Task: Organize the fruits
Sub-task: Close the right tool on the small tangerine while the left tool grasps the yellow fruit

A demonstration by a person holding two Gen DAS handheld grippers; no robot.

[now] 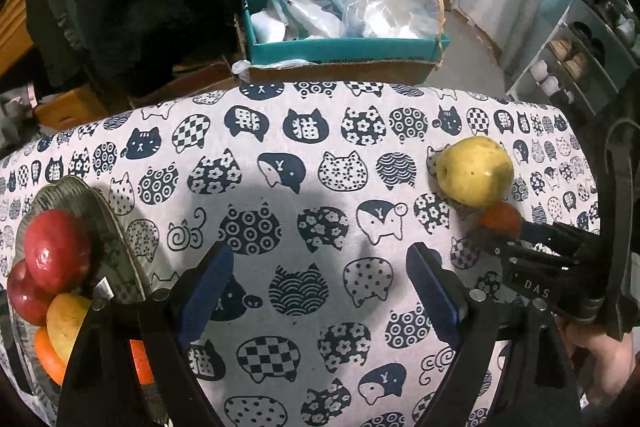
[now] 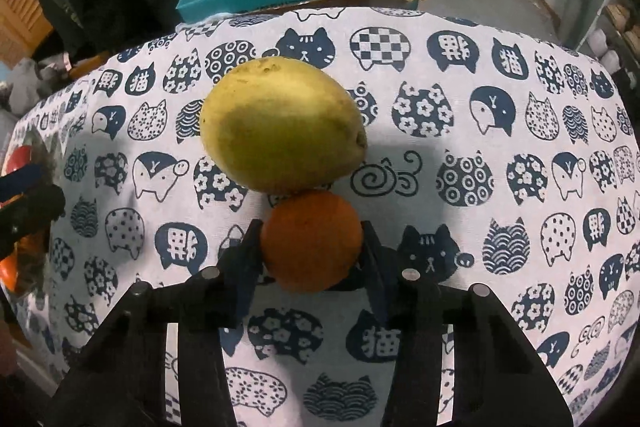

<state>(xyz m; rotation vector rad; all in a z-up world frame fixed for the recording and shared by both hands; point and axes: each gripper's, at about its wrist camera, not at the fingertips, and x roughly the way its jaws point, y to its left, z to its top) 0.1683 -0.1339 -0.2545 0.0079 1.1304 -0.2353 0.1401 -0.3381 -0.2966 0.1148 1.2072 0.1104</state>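
A small orange (image 2: 311,239) rests on the cat-print tablecloth (image 2: 460,187), and my right gripper (image 2: 312,247) is shut on it, a finger on each side. A yellow-green pear (image 2: 280,125) lies just beyond it, touching it. In the left wrist view the pear (image 1: 474,171) and the orange (image 1: 500,221) sit at the right, with the right gripper (image 1: 516,233) on the orange. My left gripper (image 1: 316,287) hangs open over bare cloth, nothing between its blue pads. A patterned plate (image 1: 84,199) at the left holds red apples (image 1: 56,251), a yellow fruit (image 1: 66,319) and oranges.
A teal cardboard box (image 1: 340,47) with plastic bags stands beyond the table's far edge. Dark clothing hangs at the upper left. A shoe rack (image 1: 580,47) is at the right. A hand (image 1: 600,359) holds the right gripper.
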